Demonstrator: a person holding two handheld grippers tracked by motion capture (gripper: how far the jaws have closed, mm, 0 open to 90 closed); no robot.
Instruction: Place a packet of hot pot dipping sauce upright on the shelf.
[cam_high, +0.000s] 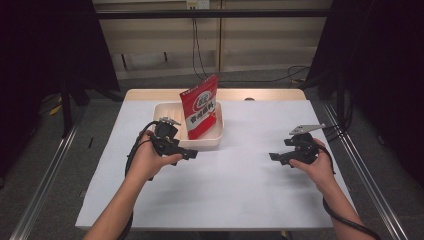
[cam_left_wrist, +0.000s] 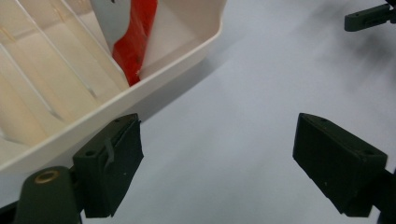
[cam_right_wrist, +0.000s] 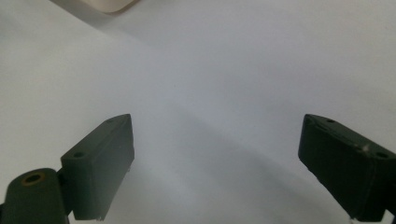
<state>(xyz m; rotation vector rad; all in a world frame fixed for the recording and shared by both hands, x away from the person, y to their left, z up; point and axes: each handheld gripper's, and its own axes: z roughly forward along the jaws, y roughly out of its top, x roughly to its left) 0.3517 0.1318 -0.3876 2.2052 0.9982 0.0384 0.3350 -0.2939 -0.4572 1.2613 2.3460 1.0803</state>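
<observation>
Here, nearest me, my right gripper (cam_high: 278, 156) rests low over the white table cover (cam_high: 225, 190) at the right, jaws spread wide with nothing between them. My left gripper (cam_high: 191, 153) sits at the left, jaws equally wide and empty, just beside the near wall of the cream tray (cam_high: 210, 142). Farther off, the red packet (cam_high: 201, 107) stands tilted inside that tray, leaning towards its far right corner.

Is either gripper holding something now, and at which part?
Nothing is held. The left gripper and right gripper are open over the table; the red packet stands untouched in the tray.
</observation>
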